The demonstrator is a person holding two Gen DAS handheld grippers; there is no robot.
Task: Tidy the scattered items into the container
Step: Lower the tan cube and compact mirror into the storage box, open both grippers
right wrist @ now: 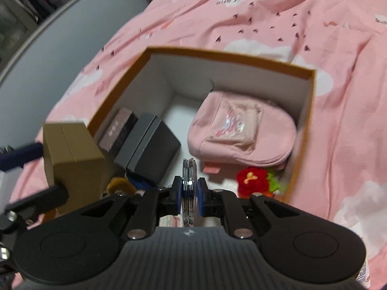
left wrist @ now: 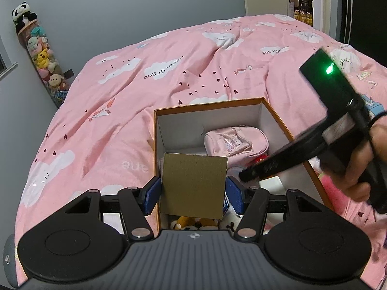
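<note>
Right now the big box (right wrist: 312,111) sits open on the pink blanket (right wrist: 338,48). Inside it lie a pink pouch (right wrist: 241,130), a red flower (right wrist: 252,180) and two dark boxes (right wrist: 150,149). Above its near edge, the left claw (left wrist: 193,191) pinches a small brown box (left wrist: 193,183). Over its middle, the right claw (right wrist: 189,191) pinches a thin shiny disc (right wrist: 188,169).

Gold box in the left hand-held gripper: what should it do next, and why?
Probably lower the gold box a little and let go. The left hand-held gripper holds it over the near-left part of the container, above soft toys, with the right hand-held gripper busy beside it holding a thin disc.
</note>
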